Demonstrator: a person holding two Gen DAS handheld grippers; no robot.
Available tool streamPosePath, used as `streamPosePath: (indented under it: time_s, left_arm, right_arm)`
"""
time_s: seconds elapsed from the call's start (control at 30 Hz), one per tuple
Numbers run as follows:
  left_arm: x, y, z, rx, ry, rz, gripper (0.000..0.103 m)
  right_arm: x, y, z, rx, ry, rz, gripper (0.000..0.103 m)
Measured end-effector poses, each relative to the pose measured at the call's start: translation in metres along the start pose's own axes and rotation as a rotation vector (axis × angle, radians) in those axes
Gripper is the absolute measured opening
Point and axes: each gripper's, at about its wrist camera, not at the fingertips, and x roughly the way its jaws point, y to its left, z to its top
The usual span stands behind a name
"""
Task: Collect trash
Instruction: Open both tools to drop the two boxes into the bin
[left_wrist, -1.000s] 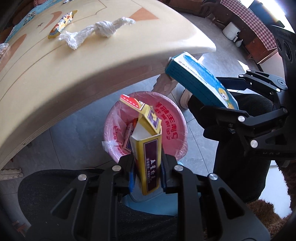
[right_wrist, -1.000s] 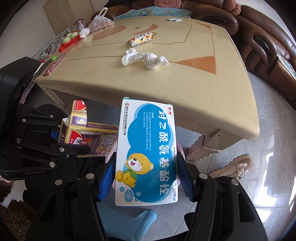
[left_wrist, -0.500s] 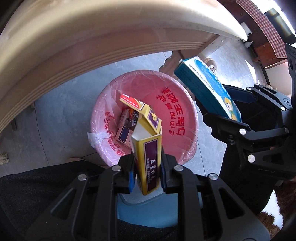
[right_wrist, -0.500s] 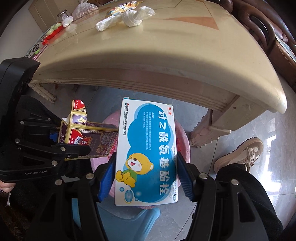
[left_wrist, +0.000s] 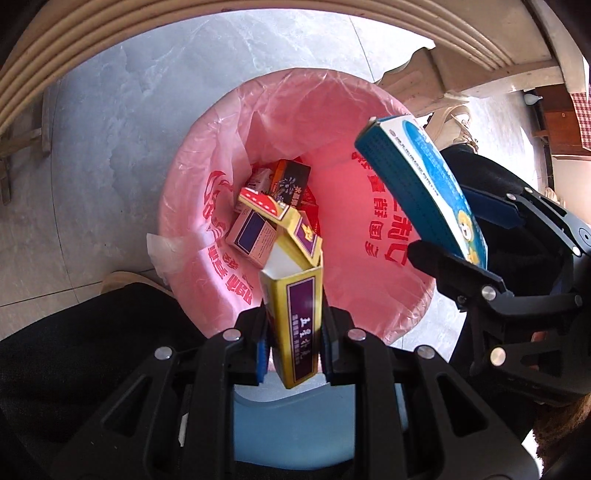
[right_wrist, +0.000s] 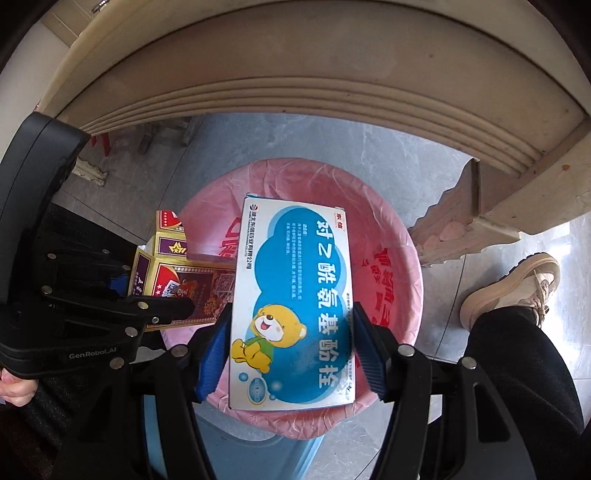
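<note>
My left gripper (left_wrist: 293, 339) is shut on a yellow and purple carton (left_wrist: 295, 314) with its top flap open, held over the near rim of a bin lined with a pink bag (left_wrist: 343, 122). My right gripper (right_wrist: 291, 350) is shut on a flat blue and white medicine box (right_wrist: 295, 295) with a cartoon bear, held over the same bin (right_wrist: 402, 258). In the left wrist view the blue box (left_wrist: 424, 188) hangs over the bin's right side. In the right wrist view the yellow carton (right_wrist: 173, 280) is at the bin's left rim. Several small boxes (left_wrist: 273, 206) lie in the bin.
The beige table's edge (right_wrist: 295, 81) arches just above the bin, with a carved table leg (right_wrist: 465, 221) at the right. A person's beige shoe (right_wrist: 517, 284) and dark trouser leg (right_wrist: 517, 354) stand right of the bin. A light blue stool (left_wrist: 291, 424) is below the grippers.
Both grippers have moved down from table height and tilted over the bin, each still holding its box. The table top and the trash on it have left view.
</note>
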Motion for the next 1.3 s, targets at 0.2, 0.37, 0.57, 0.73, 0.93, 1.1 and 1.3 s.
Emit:
streamPosePath:
  time_s: [0.2, 0.37, 0.57, 0.73, 0.93, 1.1, 1.3]
  left_arm:
    - [0.017, 0.004, 0.008, -0.041, 0.048, -0.021, 0.021]
    - [0.026, 0.000, 0.009, -0.039, 0.065, -0.015, 0.021]
    - [0.026, 0.000, 0.009, -0.048, 0.072, -0.019, 0.021]
    - [0.028, 0.000, 0.011, -0.044, 0.076, 0.012, 0.033]
    - [0.023, 0.002, 0.013, -0.044, 0.060, 0.020, 0.047]
    - [0.020, 0.002, 0.013, -0.039, 0.047, 0.069, 0.055]
    - [0.017, 0.004, 0.013, -0.037, 0.032, 0.102, 0.062]
  right_arm:
    - [0.017, -0.008, 0.000, 0.020, 0.039, 0.007, 0.060]
    - [0.025, -0.012, 0.003, 0.028, 0.062, 0.012, 0.060]
    - [0.028, -0.012, 0.005, 0.027, 0.072, 0.019, 0.060]
    - [0.033, -0.011, 0.005, 0.019, 0.088, 0.008, 0.060]
    - [0.033, -0.011, 0.005, 0.021, 0.089, 0.002, 0.060]
    - [0.035, -0.012, 0.005, 0.019, 0.089, -0.013, 0.063]
    - [0.034, -0.014, 0.005, 0.027, 0.087, -0.015, 0.067]
